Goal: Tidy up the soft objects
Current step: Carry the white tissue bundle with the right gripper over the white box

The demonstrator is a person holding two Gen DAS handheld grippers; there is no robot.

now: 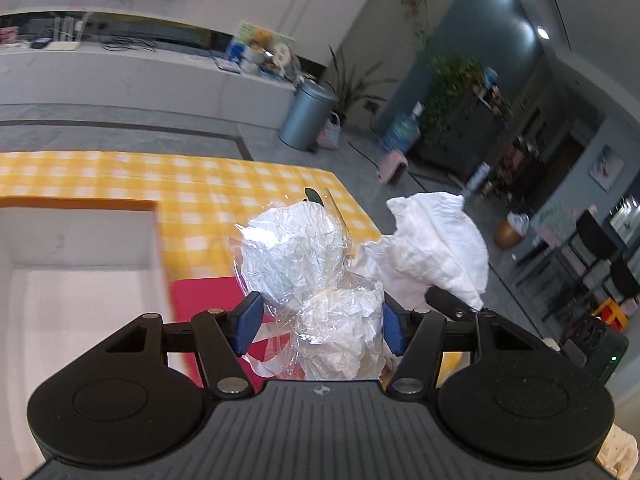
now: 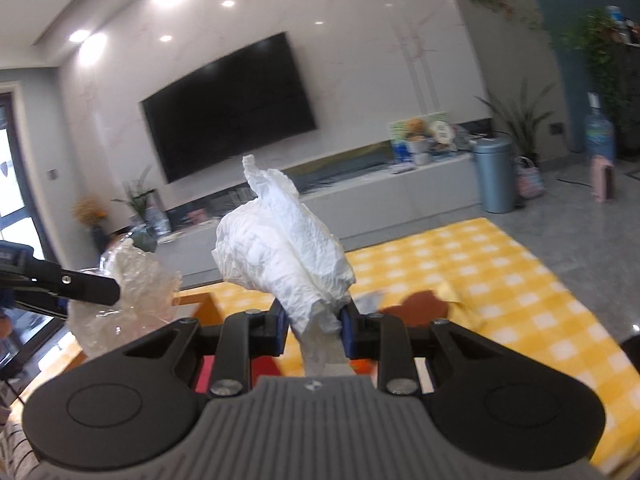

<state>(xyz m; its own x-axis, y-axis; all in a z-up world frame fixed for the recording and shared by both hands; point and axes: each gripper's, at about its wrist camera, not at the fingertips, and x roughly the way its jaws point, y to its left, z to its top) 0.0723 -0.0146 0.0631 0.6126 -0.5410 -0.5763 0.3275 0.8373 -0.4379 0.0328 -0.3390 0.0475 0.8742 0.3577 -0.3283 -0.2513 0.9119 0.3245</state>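
Observation:
My left gripper point(image 1: 320, 322) is shut on a clear plastic bag of crumpled white paper point(image 1: 304, 256), held up above the yellow checked tablecloth point(image 1: 224, 188). The same bag point(image 2: 128, 292) shows at the left of the right wrist view. My right gripper point(image 2: 314, 326) is shut on a crumpled white paper towel point(image 2: 284, 248), raised above the table. That towel point(image 1: 436, 244) shows just right of the bag in the left wrist view, close beside it.
A white box with an orange rim point(image 1: 76, 248) lies at the table's left. A red sheet point(image 1: 204, 300) lies under the left gripper. A brown and yellow cloth point(image 2: 436, 304) lies on the table. A blue bin point(image 1: 306, 116) stands on the floor beyond.

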